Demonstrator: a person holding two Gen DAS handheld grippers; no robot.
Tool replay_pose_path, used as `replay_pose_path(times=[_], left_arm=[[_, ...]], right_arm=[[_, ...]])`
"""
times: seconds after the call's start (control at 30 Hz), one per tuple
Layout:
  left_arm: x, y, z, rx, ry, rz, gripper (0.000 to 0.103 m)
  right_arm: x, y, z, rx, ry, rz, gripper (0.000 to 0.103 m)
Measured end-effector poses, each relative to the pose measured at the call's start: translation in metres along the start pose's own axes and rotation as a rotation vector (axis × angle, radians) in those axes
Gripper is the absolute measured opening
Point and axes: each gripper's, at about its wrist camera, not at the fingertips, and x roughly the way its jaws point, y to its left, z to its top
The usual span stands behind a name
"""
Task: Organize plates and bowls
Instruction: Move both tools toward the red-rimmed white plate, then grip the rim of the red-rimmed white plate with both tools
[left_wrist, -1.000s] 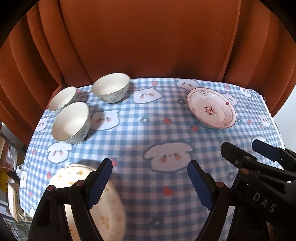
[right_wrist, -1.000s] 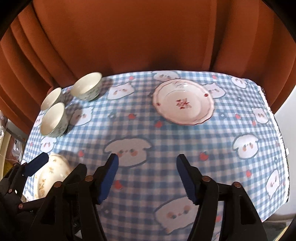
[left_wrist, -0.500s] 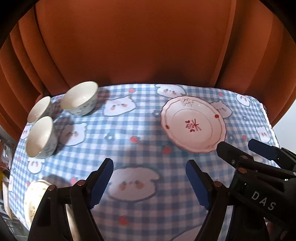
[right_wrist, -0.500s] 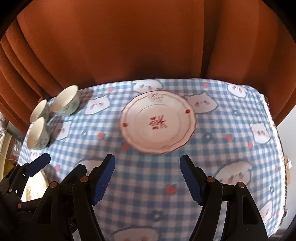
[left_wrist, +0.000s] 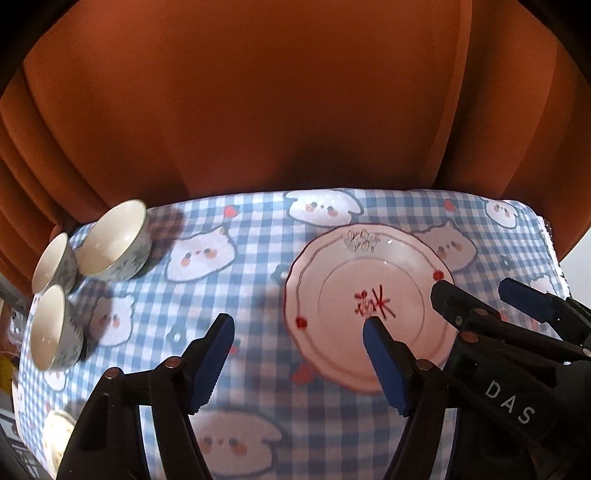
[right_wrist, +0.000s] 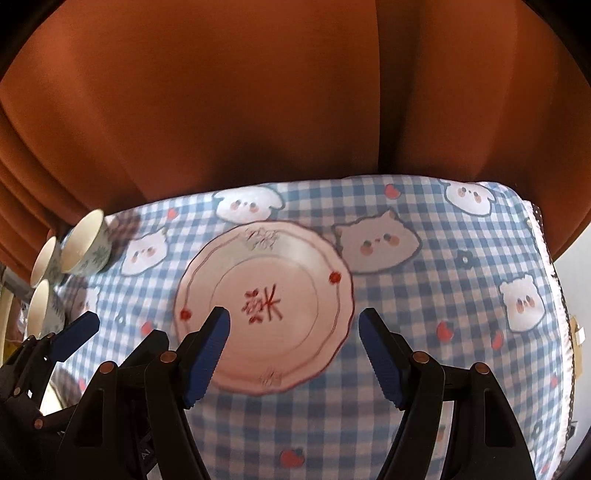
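A pink plate with a red motif (right_wrist: 266, 295) lies flat on the checked tablecloth (right_wrist: 424, 332); it also shows in the left wrist view (left_wrist: 362, 295). My right gripper (right_wrist: 293, 354) is open and empty, above the plate's near half. My left gripper (left_wrist: 299, 363) is open and empty, to the left of the plate, its right finger over the plate's near edge. Three white bowls (left_wrist: 114, 240) stand at the far left of the table. A cream plate with yellow spots (left_wrist: 55, 432) peeks out at the near left.
An orange curtain (left_wrist: 295, 110) hangs behind the table's far edge. The table's right edge (right_wrist: 554, 295) has a trimmed border. The left gripper shows in the right wrist view (right_wrist: 66, 339), and the right gripper shows in the left wrist view (left_wrist: 498, 306).
Both grippers have moved forward and to the right toward the pink plate, which now looms larger. The bowls have slid to the left edge of both views. Both jaws stay open.
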Motion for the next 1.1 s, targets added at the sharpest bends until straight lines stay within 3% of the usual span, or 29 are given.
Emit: replay_pose_path(times=[0.5, 0.6, 0.73, 1.1], left_arm=[[0.086, -0.013, 0.021, 0.018, 0.068, -0.009, 0.073], [0.1, -0.014, 0.018, 0.01, 0.112, -0.027, 0.068], [0.103, -0.018, 0.015, 0.058, 0.115, -0.007, 0.067], [0.089, -0.016, -0.003, 0.069, 0.16, -0.009, 0.066]], right_arm=[[0.077, -0.02, 0.022, 0.032, 0.049, -0.058, 0.075], [0.09, -0.022, 0.021, 0.036, 0.078, -0.052, 0.067], [0.101, -0.019, 0.018, 0.016, 0.115, -0.038, 0.054], [0.089, -0.011, 0.002, 0.006, 0.137, -0.04, 0.054]])
